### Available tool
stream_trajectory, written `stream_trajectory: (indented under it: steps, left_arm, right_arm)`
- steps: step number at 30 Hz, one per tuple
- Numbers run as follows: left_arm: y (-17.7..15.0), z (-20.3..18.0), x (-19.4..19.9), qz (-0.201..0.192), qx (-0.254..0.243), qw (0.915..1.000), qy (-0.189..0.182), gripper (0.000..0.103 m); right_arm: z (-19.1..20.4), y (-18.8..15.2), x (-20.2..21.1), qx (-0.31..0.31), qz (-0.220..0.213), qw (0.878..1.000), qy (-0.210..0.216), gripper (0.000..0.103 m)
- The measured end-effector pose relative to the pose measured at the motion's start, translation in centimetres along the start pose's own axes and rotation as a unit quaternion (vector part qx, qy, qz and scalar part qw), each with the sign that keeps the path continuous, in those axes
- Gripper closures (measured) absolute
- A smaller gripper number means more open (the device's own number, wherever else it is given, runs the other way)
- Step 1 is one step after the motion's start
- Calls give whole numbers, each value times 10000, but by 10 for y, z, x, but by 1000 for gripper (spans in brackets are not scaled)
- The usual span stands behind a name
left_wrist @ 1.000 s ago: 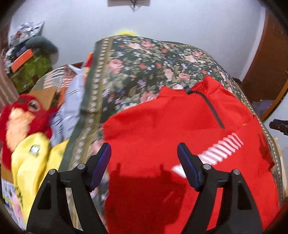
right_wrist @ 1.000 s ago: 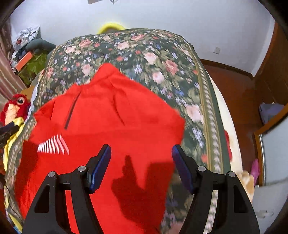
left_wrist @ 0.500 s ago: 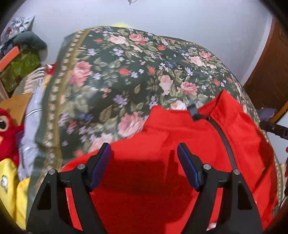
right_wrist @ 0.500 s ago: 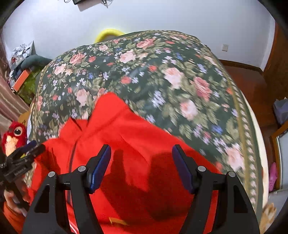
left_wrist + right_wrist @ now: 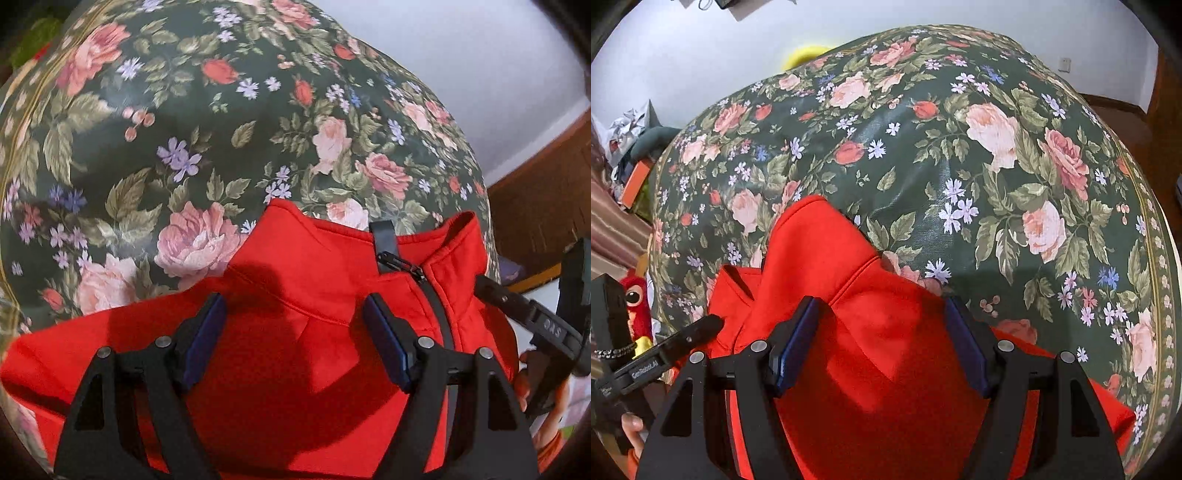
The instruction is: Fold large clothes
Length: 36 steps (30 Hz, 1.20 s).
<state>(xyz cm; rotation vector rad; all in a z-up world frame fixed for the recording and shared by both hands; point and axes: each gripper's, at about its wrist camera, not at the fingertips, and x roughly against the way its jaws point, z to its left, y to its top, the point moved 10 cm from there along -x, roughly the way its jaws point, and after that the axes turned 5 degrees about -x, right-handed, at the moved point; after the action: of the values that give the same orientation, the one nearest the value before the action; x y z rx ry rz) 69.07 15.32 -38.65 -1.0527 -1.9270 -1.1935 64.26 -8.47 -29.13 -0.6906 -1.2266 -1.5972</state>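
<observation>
Left wrist view looks down on the red zip-neck fleece garment [image 5: 295,362] lying on the dark green rose-patterned bedspread [image 5: 177,147]; the left gripper [image 5: 295,339] hangs over the shoulder beside the stand-up collar [image 5: 314,236], jaws spread, pinching nothing; the black zipper [image 5: 432,295] runs just right of its right finger; bare bedspread stretches wide beyond the collar edge; right wrist view shows the right gripper [image 5: 882,339] over the other shoulder seam, jaws closing with red cloth between the blue pads [image 5: 796,350], not yet pressed; open floral cover lies ahead and to the right
</observation>
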Motion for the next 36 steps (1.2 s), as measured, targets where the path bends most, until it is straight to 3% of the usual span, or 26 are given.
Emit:
stream_trajectory:
  steps: [1, 3, 8, 9, 10, 13, 19, 24, 30, 36]
  left_arm:
    - [0, -1, 0, -55, 13, 10000, -7, 27]
    - [-1, -3, 2, -127, -33, 9999, -4, 35]
    - [0, -5, 15, -276, -264, 9991, 202, 93]
    - [1, -5, 22, -385, -337, 9983, 279, 98]
    - [2, -7, 30, -480, -394, 9977, 283, 98]
    - [0, -13, 54, -631, -465, 9967, 209, 99]
    - [-15, -33, 113, -922, -974, 9905, 307, 99]
    - [-43, -55, 167, -1144, -1299, 9848, 158, 99]
    - [-102, -68, 204, -1040, -1571, 9821, 31, 99]
    - [-170, -72, 217, -885, -1868, 9783, 134, 99]
  right_arm:
    - [3, -3, 1, 97, -28, 9999, 14, 54]
    - [13, -8, 3, 322, -47, 9995, 39, 68]
    - [16, -14, 13, 463, -160, 9988, -47, 83]
    - [14, -15, 17, 376, -189, 9991, 63, 87]
    - [14, -16, 19, 314, -196, 9992, 148, 92]
    - [19, -23, 33, 150, -199, 9987, 455, 94]
    - [48, -44, 88, 544, -434, 9949, 725, 95]
    - [61, -64, 138, 739, -552, 9911, 956, 95]
    - [64, -114, 180, 957, -480, 9884, 1073, 96]
    - [53, -181, 182, 1153, -16, 9887, 957, 96]
